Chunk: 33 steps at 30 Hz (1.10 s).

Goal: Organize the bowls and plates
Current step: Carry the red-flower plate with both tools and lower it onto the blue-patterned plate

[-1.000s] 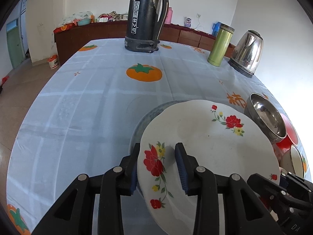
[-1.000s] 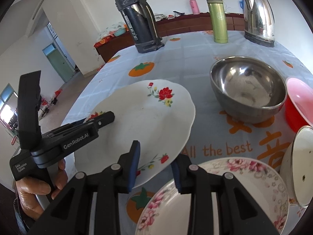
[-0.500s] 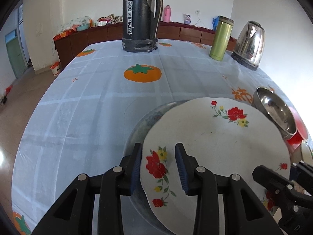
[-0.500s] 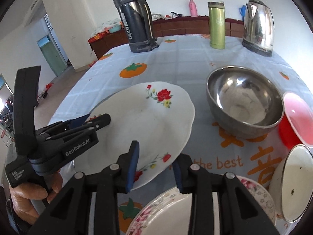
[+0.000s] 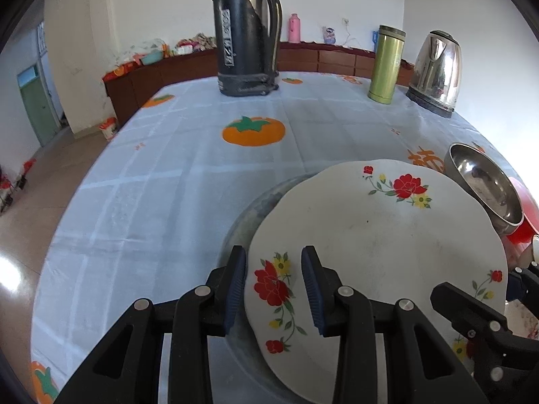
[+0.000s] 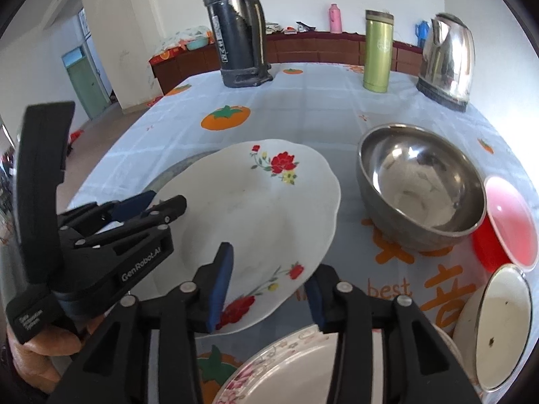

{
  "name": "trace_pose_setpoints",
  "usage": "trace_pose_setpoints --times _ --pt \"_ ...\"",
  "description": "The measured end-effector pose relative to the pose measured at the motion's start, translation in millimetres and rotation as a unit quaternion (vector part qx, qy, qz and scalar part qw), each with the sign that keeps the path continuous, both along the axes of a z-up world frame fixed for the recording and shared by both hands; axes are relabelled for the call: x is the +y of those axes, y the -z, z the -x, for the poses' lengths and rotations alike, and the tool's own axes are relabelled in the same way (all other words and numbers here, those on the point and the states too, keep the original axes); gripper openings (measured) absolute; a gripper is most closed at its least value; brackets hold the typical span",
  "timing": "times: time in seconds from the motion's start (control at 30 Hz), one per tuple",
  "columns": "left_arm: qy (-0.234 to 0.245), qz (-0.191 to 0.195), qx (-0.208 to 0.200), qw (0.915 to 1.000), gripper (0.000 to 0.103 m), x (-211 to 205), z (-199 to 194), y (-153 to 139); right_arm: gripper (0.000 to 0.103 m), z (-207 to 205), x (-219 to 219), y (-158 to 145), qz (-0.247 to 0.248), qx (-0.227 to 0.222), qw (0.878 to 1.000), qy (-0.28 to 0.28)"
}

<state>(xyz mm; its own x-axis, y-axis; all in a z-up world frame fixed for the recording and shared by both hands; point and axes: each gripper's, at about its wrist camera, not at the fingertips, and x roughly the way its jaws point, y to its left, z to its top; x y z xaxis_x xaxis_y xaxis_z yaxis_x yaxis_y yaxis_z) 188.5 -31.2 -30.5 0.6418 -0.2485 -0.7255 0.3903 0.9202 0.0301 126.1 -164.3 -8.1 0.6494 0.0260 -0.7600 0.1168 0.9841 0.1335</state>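
As your left wrist camera shows it, floral plate (image 5: 370, 235): white with a wavy rim and red flower sprays, tilted, low and right of centre on the table (image 5: 168, 185).
Left gripper (image 5: 273, 286): your fingers stand narrow and hold the plate's left rim, one blue pad on the upper face beside the big red flower, the other at the outer edge.
Left gripper, right wrist view (image 6: 158, 202): seen from the side, one finger lies over the rim and one behind it; your hand (image 6: 37, 353) grips the handle at the lower left.
Right gripper (image 6: 269, 286): your fingers are opening; the near rim of the floral plate (image 6: 256, 208) passes between them, and the pads do not seem to press on it.
Grey dish (image 5: 249, 208): a dark round rim showing under the floral plate's left side; you cannot tell whether the two touch.
Steel bowl (image 6: 421, 188): upright on the table, just right of the floral plate, apart from it.
Red bowl (image 6: 508, 222): just beside the steel bowl, at the right edge.
White bowl (image 6: 502, 323): nearer the camera than the red bowl, tipped up.
Pink-patterned plate (image 6: 286, 370): under your right gripper, at the bottom edge.
Far end of table: black thermos jug (image 5: 246, 33), green flask (image 5: 385, 64), steel kettle (image 5: 436, 67), all upright.
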Motion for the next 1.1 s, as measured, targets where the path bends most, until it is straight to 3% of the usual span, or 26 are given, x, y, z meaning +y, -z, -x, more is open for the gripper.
trace_pose_setpoints --times 0.23,0.6,0.77,0.93,1.1 --pt "-0.048 -0.019 -0.044 0.9977 0.037 13.3 9.5 -11.0 0.047 -5.8 8.5 -1.2 0.029 0.003 0.999 -0.014" --pt "-0.098 0.016 -0.043 0.9942 0.037 29.5 17.7 -18.1 0.047 -2.4 14.6 -0.2 0.059 0.016 0.998 -0.020" --pt "-0.108 0.023 -0.037 0.9932 0.037 31.6 17.2 -15.5 0.047 -2.5 8.3 2.9 0.044 0.025 0.999 -0.017" --pt "-0.114 0.006 -0.047 0.9924 0.037 29.5 20.4 -12.4 0.047 -2.9 3.1 6.9 0.020 0.038 0.999 -0.016" --pt "-0.113 0.014 -0.058 0.9918 0.042 27.7 28.7 -13.9 0.047 6.2 -1.9 3.5 -0.007 0.018 1.000 -0.008"
